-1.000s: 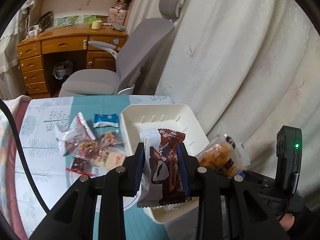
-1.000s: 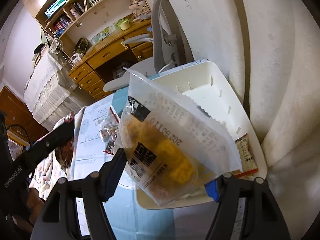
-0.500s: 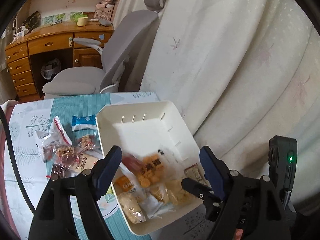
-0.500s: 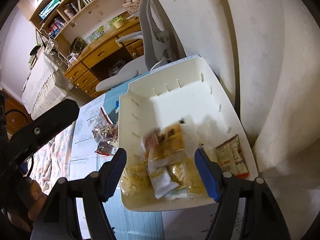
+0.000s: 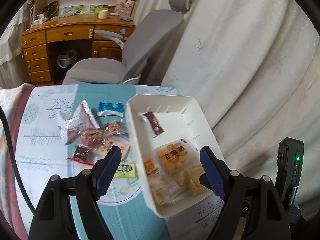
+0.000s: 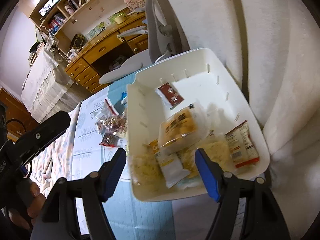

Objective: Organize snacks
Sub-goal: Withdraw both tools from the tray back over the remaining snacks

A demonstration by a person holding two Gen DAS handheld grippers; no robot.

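patterned tablecloth (image 5: 46, 160) under white bin (image 5: 202, 116) of snacks (some loose beside it); left gripper (image 5: 161, 172) and right gripper (image 6: 161, 169) gape wide, empty.

Both fisheye views look forward and steeply down from close above a table. The left wrist view sits over the table's near edge, facing the white tray (image 5: 204, 120) and loose packets (image 5: 94, 136) beside it. The right wrist view hangs nearer the tray (image 6: 258, 132), seemingly from its right. Both share the tray, the grey chair (image 5: 144, 46) and the wooden desk (image 6: 104, 46) beyond.
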